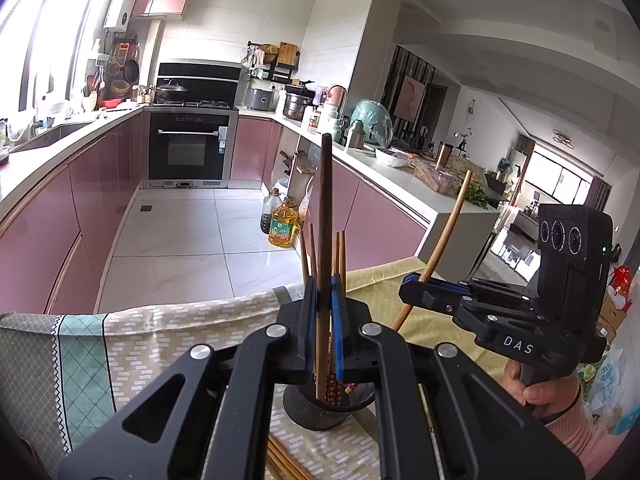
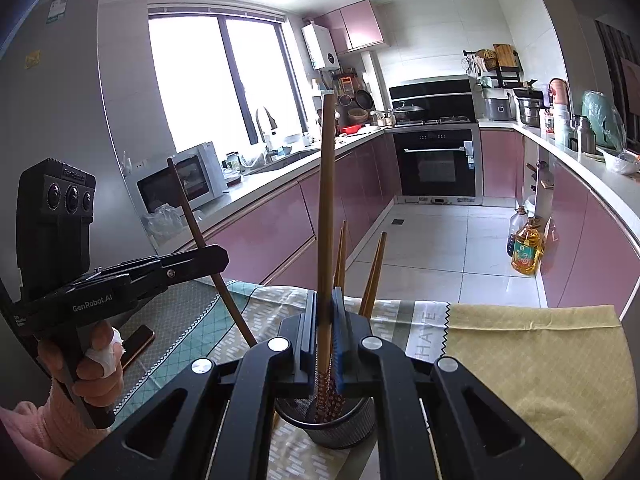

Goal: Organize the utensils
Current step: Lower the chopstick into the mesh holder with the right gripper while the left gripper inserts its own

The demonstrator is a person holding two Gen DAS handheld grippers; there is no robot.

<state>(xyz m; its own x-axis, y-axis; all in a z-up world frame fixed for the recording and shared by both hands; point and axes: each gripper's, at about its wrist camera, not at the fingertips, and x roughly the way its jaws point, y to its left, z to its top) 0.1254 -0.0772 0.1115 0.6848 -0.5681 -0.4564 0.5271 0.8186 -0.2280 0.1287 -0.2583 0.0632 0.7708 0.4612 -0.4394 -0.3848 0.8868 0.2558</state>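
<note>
A chopstick (image 1: 323, 216) is clamped upright by the closed left gripper (image 1: 324, 312) above the mesh cup (image 1: 320, 416). Another chopstick (image 2: 326, 216) is pinched likewise by the closed right gripper (image 2: 324, 320).

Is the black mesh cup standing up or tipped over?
Standing up. The black mesh cup sits flat on the tablecloth, mouth upward, with chopsticks poking out the top.

The mesh holder (image 1: 326, 408) stands on the cloth-covered surface (image 1: 168, 332), chopsticks (image 1: 340, 256) upright in it. Over it, the left gripper (image 1: 325, 308) pins one chopstick (image 1: 325, 208) – the right gripper (image 1: 420, 286) sits just to its right, pinning a tilted chopstick (image 1: 448, 224). More chopsticks (image 1: 286, 464) lie flat before the holder. Behind the surface – kitchen floor (image 1: 180, 232).
</note>
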